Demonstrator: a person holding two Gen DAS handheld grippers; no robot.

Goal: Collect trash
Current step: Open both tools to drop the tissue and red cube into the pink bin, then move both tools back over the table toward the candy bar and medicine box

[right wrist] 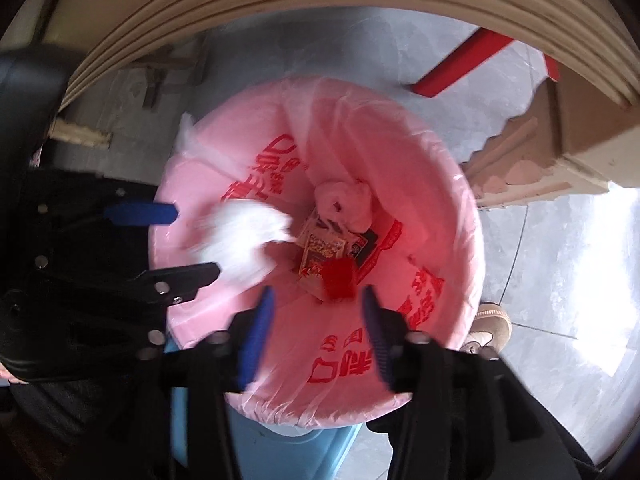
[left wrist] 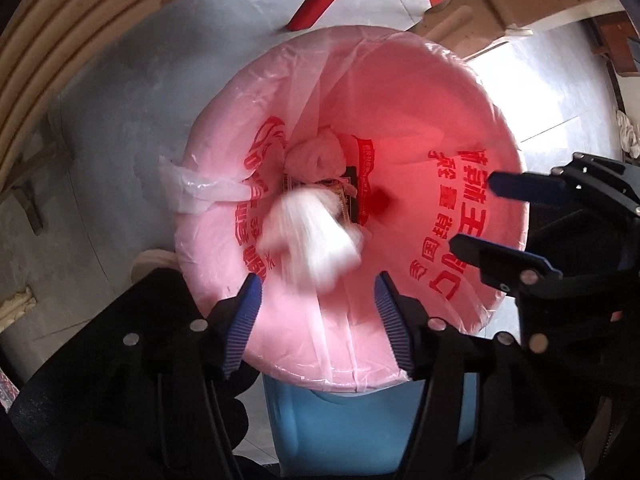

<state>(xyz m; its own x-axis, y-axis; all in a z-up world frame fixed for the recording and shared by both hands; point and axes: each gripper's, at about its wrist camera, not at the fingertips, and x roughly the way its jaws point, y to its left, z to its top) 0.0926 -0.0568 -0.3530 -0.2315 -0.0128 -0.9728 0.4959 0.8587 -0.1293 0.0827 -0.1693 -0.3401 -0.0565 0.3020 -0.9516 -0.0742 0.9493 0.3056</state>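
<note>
Both the left hand-held gripper and the right hand-held gripper hang open and empty over the bin, where a white tissue and a red scrap are falling inside, so the drop step seems finished and next they should go for more trash.

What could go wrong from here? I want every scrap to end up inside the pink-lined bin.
1. The blurred white crumpled tissue is loose below the open left gripper and near the pink plastic liner's sloping side, so it might catch there.
2. The right gripper hangs open close beside the left gripper; they could knock together.
3. The small red scrap looks light and could drift.
</note>
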